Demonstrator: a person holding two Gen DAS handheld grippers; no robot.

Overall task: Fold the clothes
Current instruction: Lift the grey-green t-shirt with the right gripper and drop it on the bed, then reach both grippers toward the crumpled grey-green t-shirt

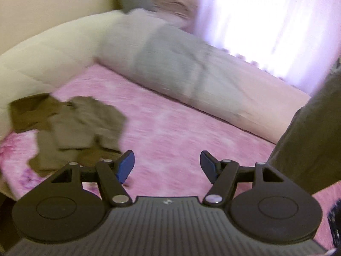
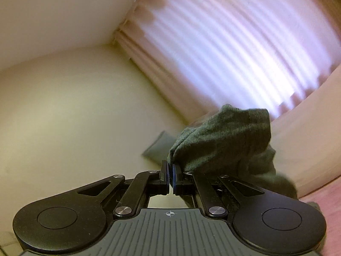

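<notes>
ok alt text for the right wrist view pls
The right gripper is shut on an edge of a dark green garment, lifted and bunched to the right of its fingers. Behind are a cream wall and a bright, pleated curtain; the picture is tilted and slightly blurred.

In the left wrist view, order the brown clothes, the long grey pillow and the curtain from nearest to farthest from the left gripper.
From the left gripper:
1. Brown clothes, heaped on the left, just beyond the left finger.
2. Grey pillow, across the middle.
3. Curtain, upper right, behind the pillow.
</notes>
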